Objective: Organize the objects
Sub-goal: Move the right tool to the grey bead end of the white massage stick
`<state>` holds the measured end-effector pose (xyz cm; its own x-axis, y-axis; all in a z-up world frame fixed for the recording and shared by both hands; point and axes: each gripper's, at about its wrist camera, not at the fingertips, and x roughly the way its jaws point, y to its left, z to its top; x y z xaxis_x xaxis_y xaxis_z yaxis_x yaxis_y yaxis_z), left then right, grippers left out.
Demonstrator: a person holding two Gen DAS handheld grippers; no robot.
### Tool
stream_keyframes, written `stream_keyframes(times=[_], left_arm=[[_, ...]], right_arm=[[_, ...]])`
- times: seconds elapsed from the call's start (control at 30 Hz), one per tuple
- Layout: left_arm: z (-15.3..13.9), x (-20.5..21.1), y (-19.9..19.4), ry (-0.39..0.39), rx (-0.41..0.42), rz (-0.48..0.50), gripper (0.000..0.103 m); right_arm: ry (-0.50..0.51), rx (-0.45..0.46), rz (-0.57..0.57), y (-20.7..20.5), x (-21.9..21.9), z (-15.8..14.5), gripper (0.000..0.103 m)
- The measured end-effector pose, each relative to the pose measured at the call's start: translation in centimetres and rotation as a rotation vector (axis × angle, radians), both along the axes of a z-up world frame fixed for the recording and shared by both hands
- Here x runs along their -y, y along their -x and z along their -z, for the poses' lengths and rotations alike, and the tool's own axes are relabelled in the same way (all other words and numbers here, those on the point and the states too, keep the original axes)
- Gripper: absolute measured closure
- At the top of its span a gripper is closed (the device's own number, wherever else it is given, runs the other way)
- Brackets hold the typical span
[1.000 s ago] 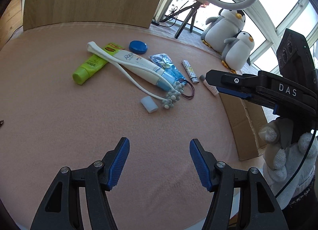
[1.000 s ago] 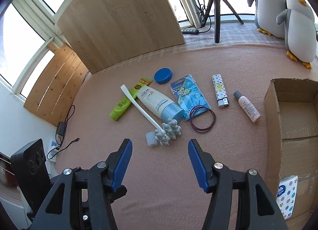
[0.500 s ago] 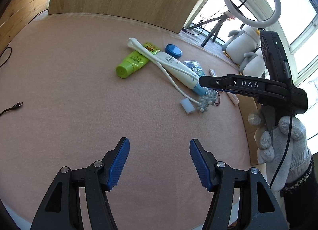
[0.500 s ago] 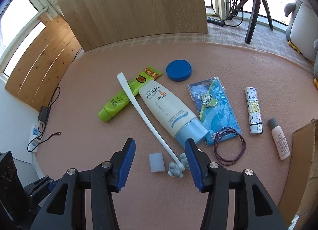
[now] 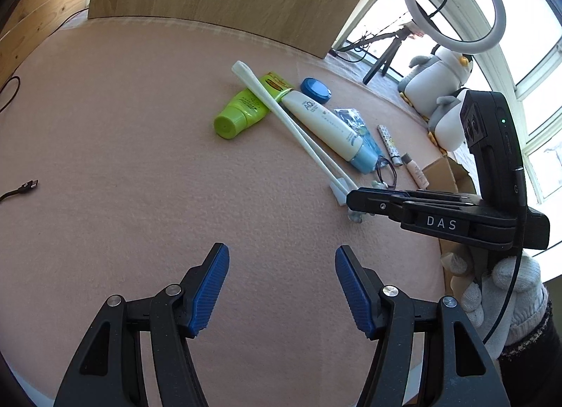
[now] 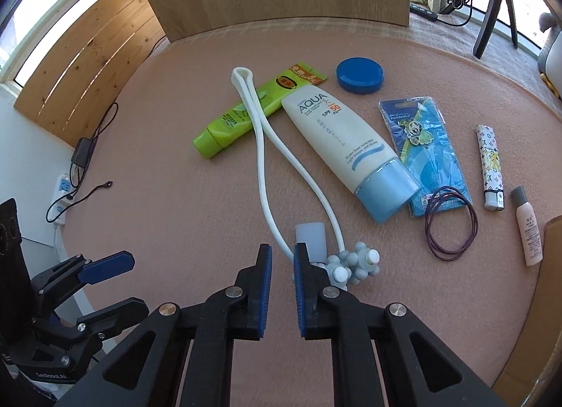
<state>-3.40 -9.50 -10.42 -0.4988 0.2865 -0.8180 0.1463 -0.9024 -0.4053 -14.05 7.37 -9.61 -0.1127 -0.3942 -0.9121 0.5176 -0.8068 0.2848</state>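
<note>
The white massager is a long pale loop of two slim arms joined at a flattened bend at the far end; at the near end sits a cluster of grey-blue knobs with white tips. It lies on the pink worktop, its arms crossing over the green tube and running along the left of the sunscreen tube, which is cream with a light-blue cap and marked AQUA SPF 50.

The right tongs are nearly clenched, the blue pads narrowly apart at one arm of the massager just left of the knobs; actual contact cannot be confirmed. A small translucent cap lies just beyond the right pad.

The left tongs are released, wide apart, over bare worktop nearer than the sunscreen tube.

Right of the sunscreen tube: blue packet, hair bands, patterned lighter, small bottle. Blue lid lies beyond it.
</note>
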Motion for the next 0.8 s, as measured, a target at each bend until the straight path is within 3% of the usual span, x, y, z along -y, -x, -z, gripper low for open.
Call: stream_keyframes(times=[0.3, 0.43, 0.47, 0.57, 0.73, 0.8], left_arm=[[0.5, 0.7, 0.0, -0.014, 0.012, -0.026, 0.036], [0.8, 0.9, 0.2, -0.02, 0.017, -0.034, 0.036], [0.8, 0.9, 0.4, -0.025, 0.018, -0.036, 0.036], [1.0, 0.6, 1.5, -0.039, 0.02, -0.035, 0.036], [0.8, -0.9, 4.1, -0.044, 0.011, 0.007, 0.036], [0.8, -1.2, 5.1, -0.063, 0.011, 0.01, 0.036]], right_arm=[[0.002, 0.081, -0.065, -2.9, 0.9, 1.9, 0.094], [0.063, 0.092, -0.056, -3.7, 0.2, 1.5, 0.092], [0.082, 0.077, -0.05, -3.8, -0.2, 0.9, 0.091], [0.119, 0.018, 0.003, -3.4, -1.7, -1.1, 0.066], [0.091, -0.039, 0.127, -0.3, -3.9, -2.1, 0.065], [0.136, -0.018, 0.154, 0.8, -4.7, -2.4, 0.065]])
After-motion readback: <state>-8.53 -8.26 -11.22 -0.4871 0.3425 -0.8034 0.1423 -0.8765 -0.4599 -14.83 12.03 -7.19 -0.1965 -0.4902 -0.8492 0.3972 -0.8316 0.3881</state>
